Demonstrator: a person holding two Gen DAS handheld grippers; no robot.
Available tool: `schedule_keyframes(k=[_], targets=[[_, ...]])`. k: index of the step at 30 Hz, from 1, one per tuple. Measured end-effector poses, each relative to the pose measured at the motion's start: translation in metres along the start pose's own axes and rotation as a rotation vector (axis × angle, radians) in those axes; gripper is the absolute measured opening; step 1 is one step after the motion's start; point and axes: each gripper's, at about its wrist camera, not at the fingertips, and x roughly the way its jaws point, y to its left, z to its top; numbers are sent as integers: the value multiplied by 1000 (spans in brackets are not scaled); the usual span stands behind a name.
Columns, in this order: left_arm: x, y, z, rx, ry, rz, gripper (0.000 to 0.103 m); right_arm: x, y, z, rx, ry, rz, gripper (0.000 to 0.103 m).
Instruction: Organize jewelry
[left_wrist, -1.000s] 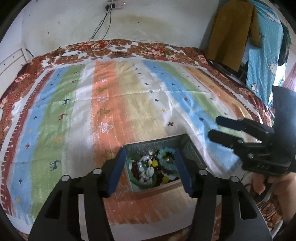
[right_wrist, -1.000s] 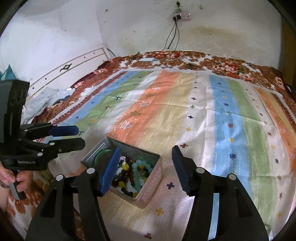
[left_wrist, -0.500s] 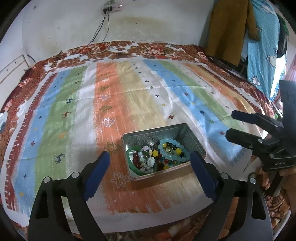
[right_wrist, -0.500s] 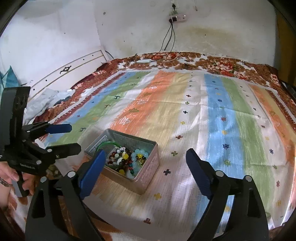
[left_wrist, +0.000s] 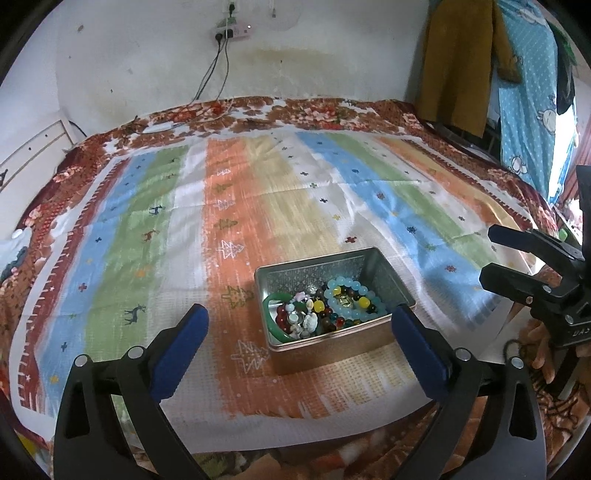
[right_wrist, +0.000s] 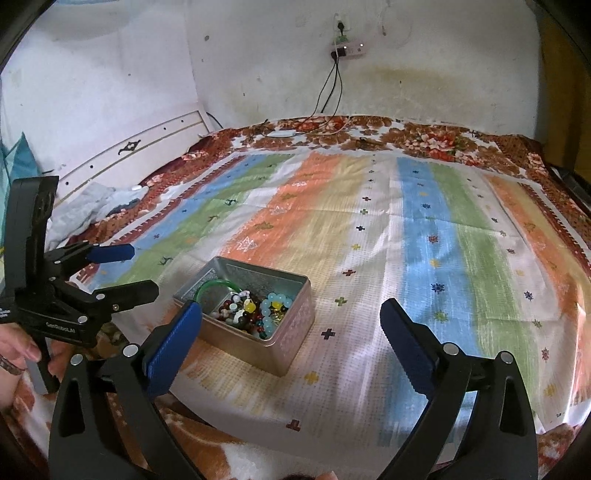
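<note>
An open metal tin (left_wrist: 384, 271) sits on the striped cloth near the bed's front edge. It holds beaded bracelets (left_wrist: 347, 306) and a green bangle (left_wrist: 271, 321). The tin (right_wrist: 291, 332) also shows in the right wrist view with the beads (right_wrist: 258, 312) inside. My left gripper (left_wrist: 299, 328) is open and empty, held back from the tin's near side. My right gripper (right_wrist: 291, 325) is open and empty, to the right of the tin. Each gripper shows in the other's view: the right gripper (left_wrist: 495, 254) and the left gripper (right_wrist: 136, 269).
The striped cloth (left_wrist: 258, 206) covers a bed with a floral sheet (left_wrist: 295, 110) at the far edge. Cables (right_wrist: 328, 92) hang from a wall socket onto the bed. Clothes (left_wrist: 458, 62) hang at the right. A white headboard (right_wrist: 129, 147) stands at the left.
Both grippers have pulled back and up from the tin and opened wider. The tin stays in place on the cloth.
</note>
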Motion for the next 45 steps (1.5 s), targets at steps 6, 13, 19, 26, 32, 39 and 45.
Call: schedule_keyframes(k=[6,13,19,26,32,39,45], targets=[[1,-1,-2,-4,2,16,97,-4,2,-2,-1,-6,6,98],[0,2,-3,-6,-24,32,97,-6,1,-5,9,-9,11,98],[0,11,-3,-41,-33,37,97,0,-4,-6,38,9,19,98],[2,7,-3,-17,-35,28,97,7,-6,-8,36,32,17,98],[2,6,-4,-9,-33,31,97,8,-4,-9,27,31,15,98],[2,3,-4,7,-32,44,97,8,-5,-10,20,31,17,98],[2,3,-4,2,-33,42,97,9,-6,-10,10,34,17,98]])
